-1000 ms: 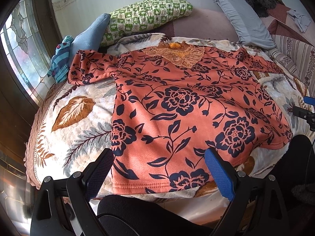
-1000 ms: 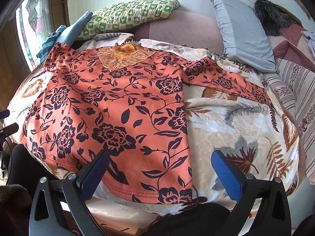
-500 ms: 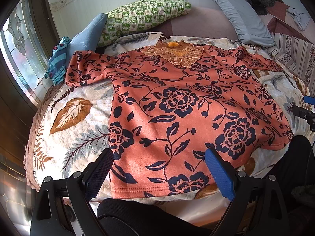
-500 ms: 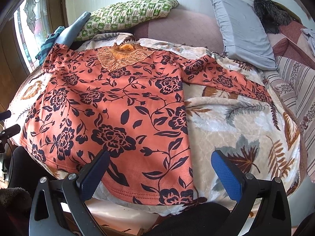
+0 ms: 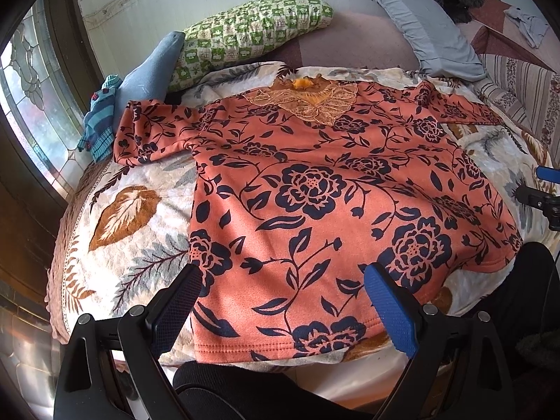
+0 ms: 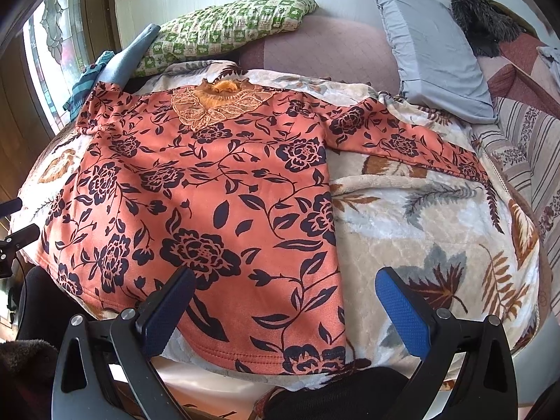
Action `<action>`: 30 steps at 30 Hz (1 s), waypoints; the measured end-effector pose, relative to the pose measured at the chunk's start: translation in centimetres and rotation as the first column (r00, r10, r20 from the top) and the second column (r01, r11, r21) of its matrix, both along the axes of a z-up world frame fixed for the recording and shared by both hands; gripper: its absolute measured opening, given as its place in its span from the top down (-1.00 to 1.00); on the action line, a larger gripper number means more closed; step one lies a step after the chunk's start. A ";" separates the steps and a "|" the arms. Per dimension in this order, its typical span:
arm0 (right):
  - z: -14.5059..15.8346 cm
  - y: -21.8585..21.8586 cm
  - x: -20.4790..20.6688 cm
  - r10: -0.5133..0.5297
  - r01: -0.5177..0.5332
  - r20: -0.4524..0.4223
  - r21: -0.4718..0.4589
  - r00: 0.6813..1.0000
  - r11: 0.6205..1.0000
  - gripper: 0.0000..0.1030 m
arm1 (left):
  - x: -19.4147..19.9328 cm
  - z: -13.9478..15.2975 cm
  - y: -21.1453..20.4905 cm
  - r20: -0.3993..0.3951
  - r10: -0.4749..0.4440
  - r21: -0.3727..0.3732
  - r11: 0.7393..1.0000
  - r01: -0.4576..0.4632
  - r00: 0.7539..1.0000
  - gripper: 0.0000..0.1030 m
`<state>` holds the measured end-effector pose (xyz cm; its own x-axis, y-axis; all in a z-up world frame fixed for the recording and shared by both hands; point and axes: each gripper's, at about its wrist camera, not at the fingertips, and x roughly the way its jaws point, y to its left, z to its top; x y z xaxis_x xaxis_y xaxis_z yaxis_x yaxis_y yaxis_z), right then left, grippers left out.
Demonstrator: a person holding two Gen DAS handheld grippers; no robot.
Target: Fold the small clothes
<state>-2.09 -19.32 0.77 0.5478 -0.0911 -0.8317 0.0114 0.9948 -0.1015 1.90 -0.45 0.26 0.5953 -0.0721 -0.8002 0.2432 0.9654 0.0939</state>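
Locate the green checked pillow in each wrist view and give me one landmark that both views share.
Left wrist view: the green checked pillow lies at top centre-left, against the wall behind the orange floral top.
Right wrist view: the same pillow lies at top left of centre, again behind the top.
Shared landmark: the top's lace collar, just in front of the pillow.

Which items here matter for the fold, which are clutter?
Job: orange floral top, spread flat on leaf-print blanket; left claw and right claw, both open, empty.
Clutter: green checked pillow, grey pillow, striped blue garment.
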 end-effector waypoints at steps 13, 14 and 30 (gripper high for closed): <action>1.1 0.3 -0.5 0.004 -0.003 0.024 -0.009 1.000 1.000 -0.99 | -0.4 0.9 1.0 -0.003 0.015 -0.051 0.999 -0.015 1.000 -0.83; 1.1 0.3 -0.5 0.004 -0.004 0.026 -0.010 1.000 1.000 -0.99 | -0.3 0.9 1.0 -0.004 0.016 -0.054 0.998 -0.016 1.000 -0.83; -2.8 -12.0 2.9 -0.263 0.274 -0.091 0.135 0.960 0.952 -0.99 | 9.4 -0.9 12.2 -0.177 0.351 -0.115 0.920 -0.374 0.919 -0.82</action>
